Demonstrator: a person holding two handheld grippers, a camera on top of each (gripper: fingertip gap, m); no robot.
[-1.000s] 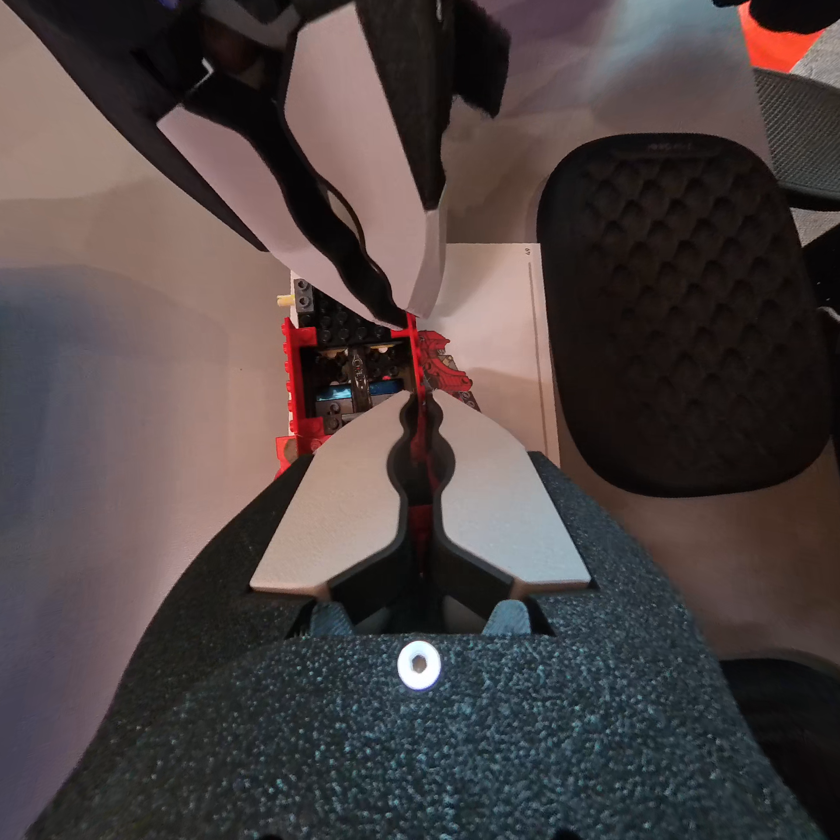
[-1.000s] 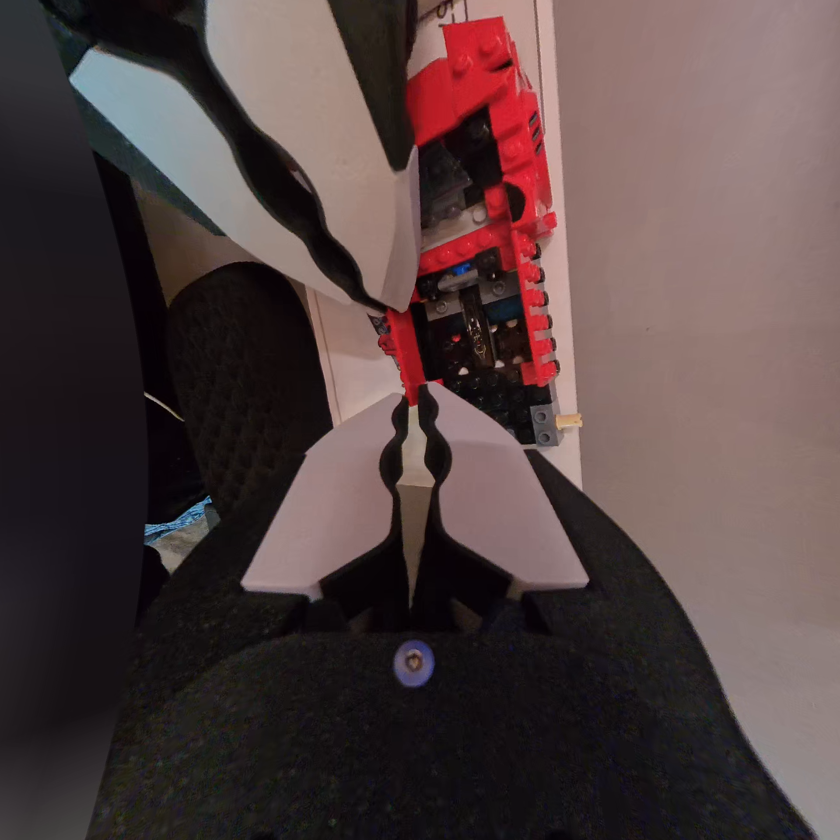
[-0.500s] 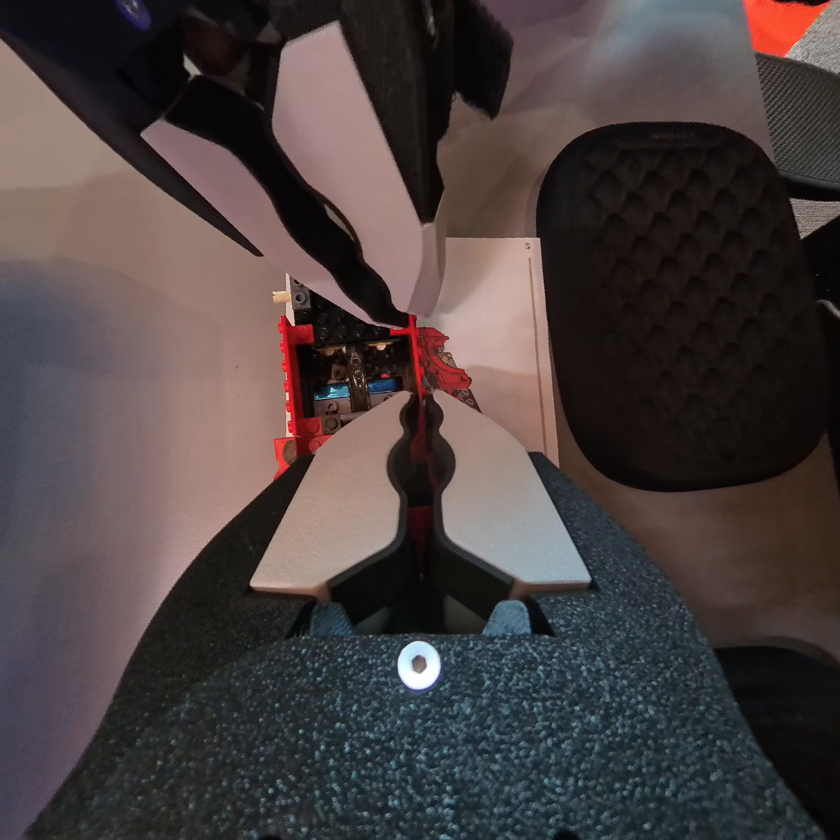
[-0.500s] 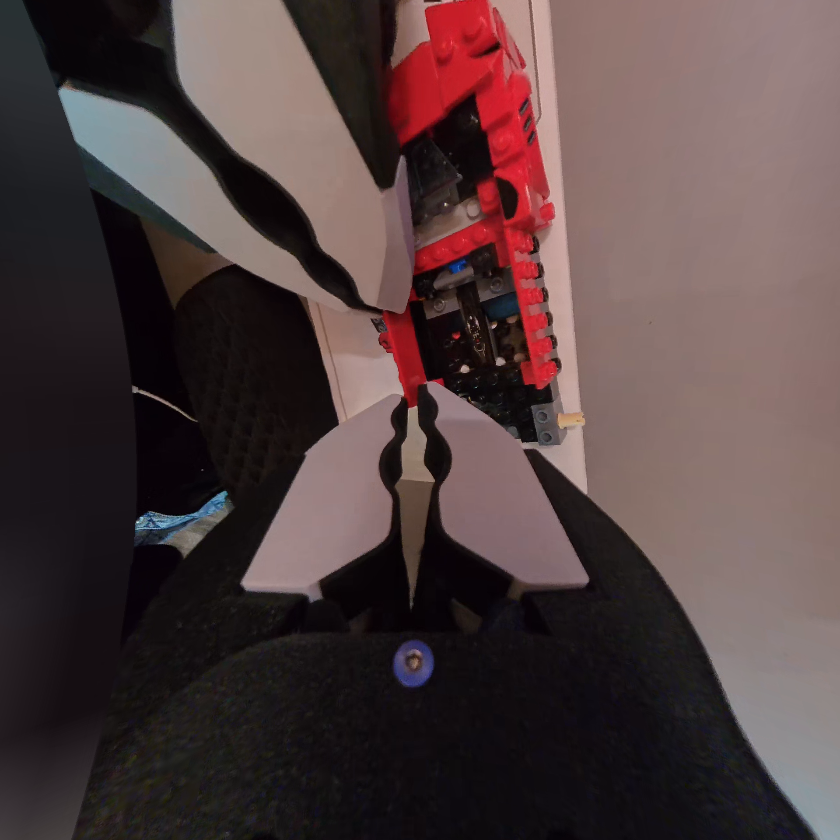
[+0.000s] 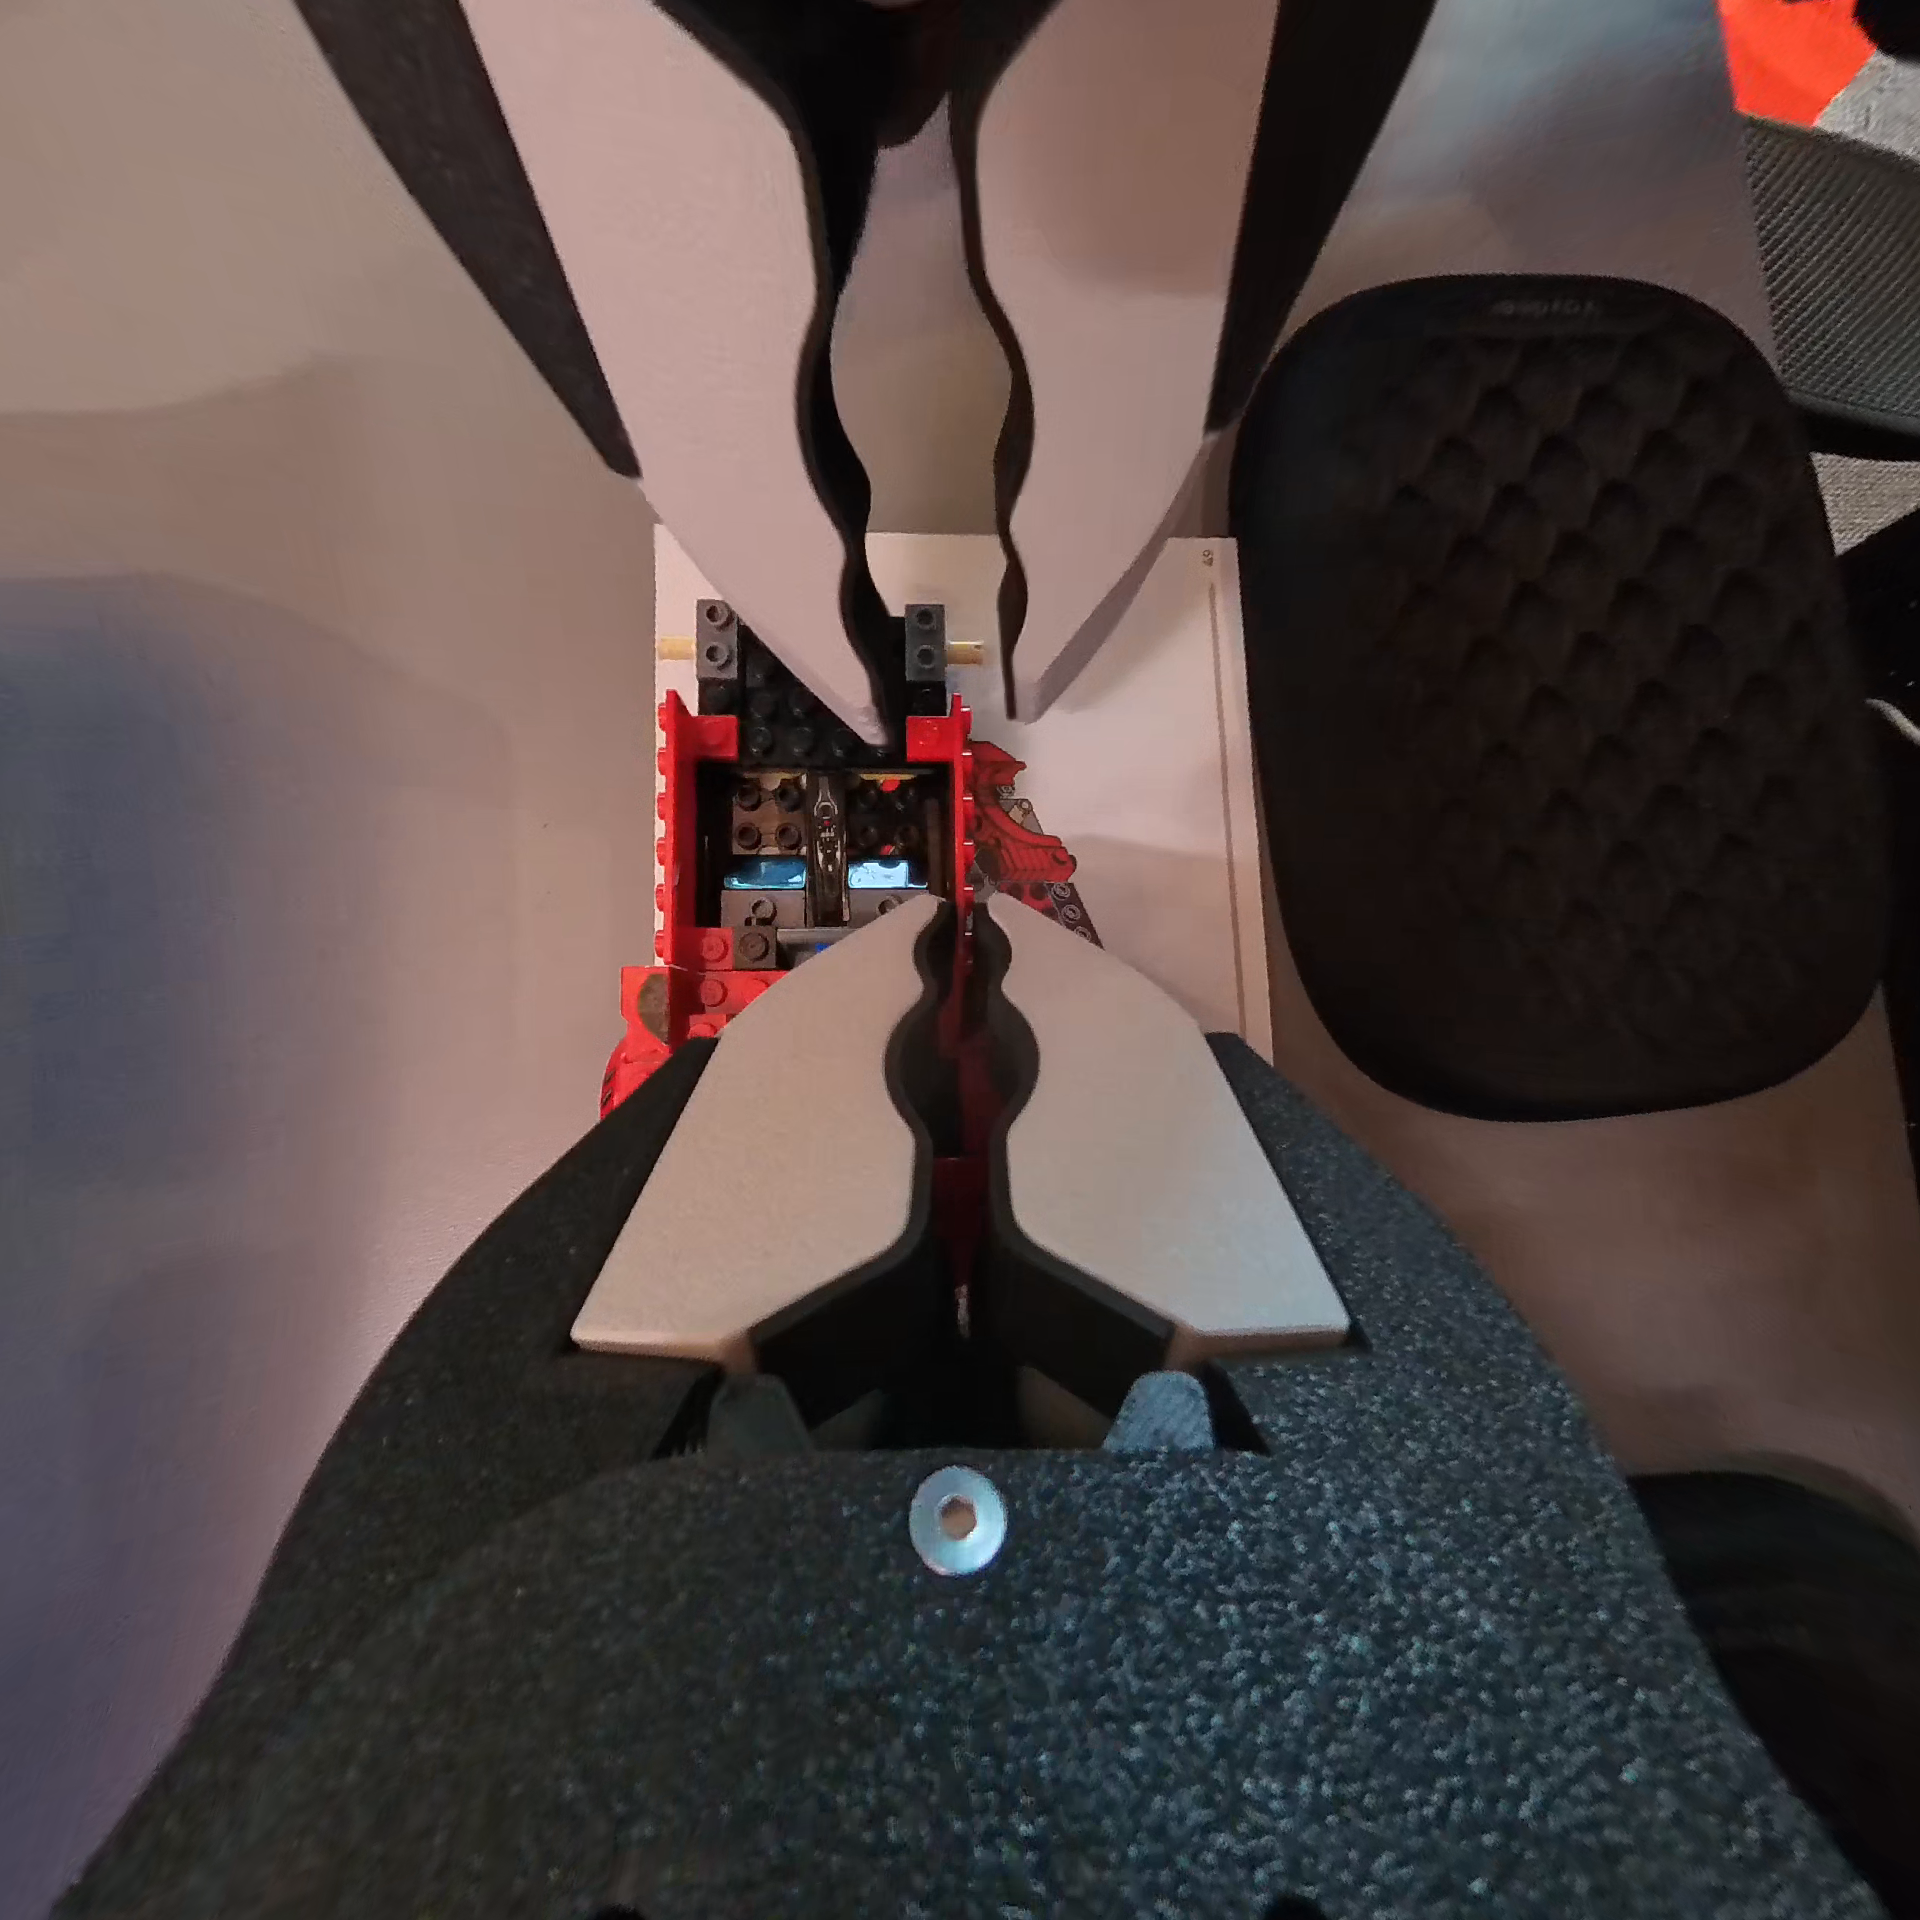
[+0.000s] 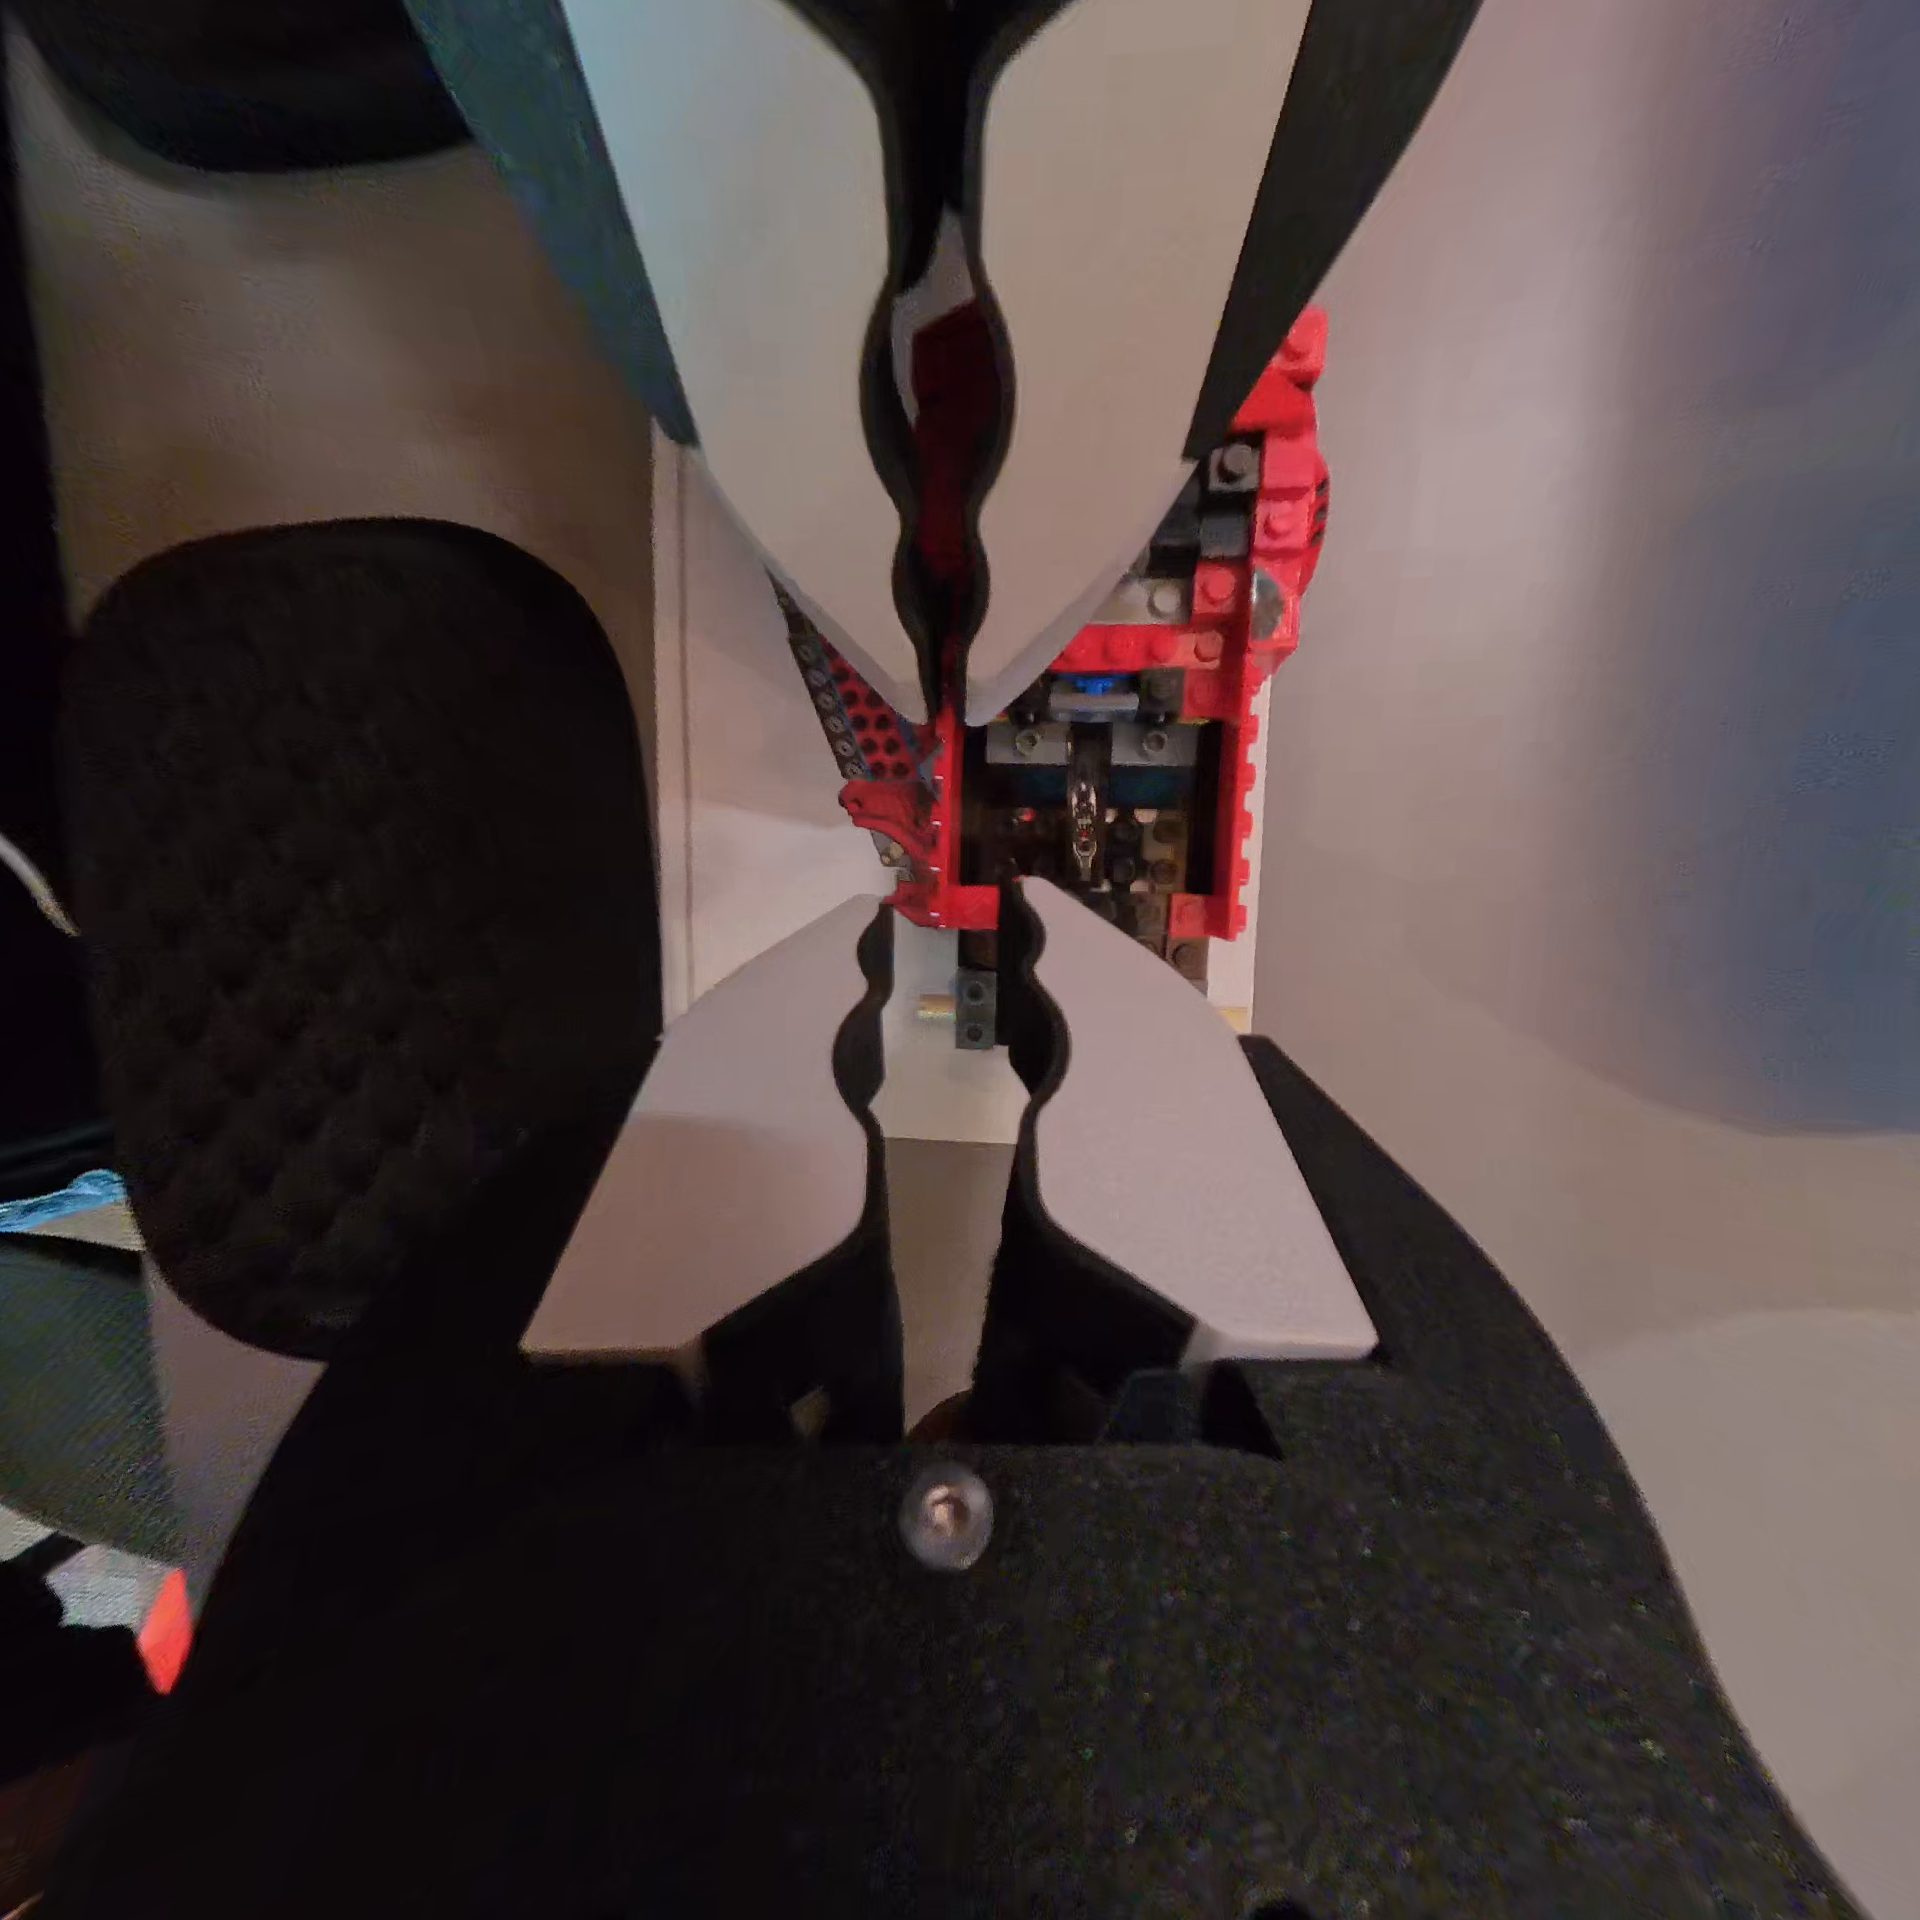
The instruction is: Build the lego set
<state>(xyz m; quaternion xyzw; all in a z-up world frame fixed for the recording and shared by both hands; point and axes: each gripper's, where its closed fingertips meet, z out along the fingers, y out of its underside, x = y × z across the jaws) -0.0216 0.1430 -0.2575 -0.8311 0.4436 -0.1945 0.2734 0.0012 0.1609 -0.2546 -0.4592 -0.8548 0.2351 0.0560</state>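
Note:
A red and black lego vehicle model (image 5: 821, 821) lies on a white instruction page (image 5: 1143, 831). Its open middle shows black studs and blue pieces. My left gripper (image 5: 961, 914) is shut on the model's red side wall at the near end. My right gripper (image 6: 951, 894) faces it from the far end. Its jaws stand apart around the model's red corner and the small grey brick with a tan pin (image 6: 971, 1013). In the right wrist view the model (image 6: 1091, 810) lies ahead, with the left gripper (image 6: 945, 696) clamped on the red wall. The right gripper also shows in the left wrist view (image 5: 945, 722).
A black padded armrest (image 5: 1558, 707) lies beside the page, and also shows in the right wrist view (image 6: 343, 935). The pale tabletop (image 5: 312, 831) spreads on the model's other side. A chair's mesh edge (image 5: 1849, 260) is at the far right. Only a small space, under 4 cm, lies between the two pairs of fingers.
My right gripper has swung round to face the left gripper head-on, and its jaws have spread apart. The left gripper keeps its hold on the red wall.

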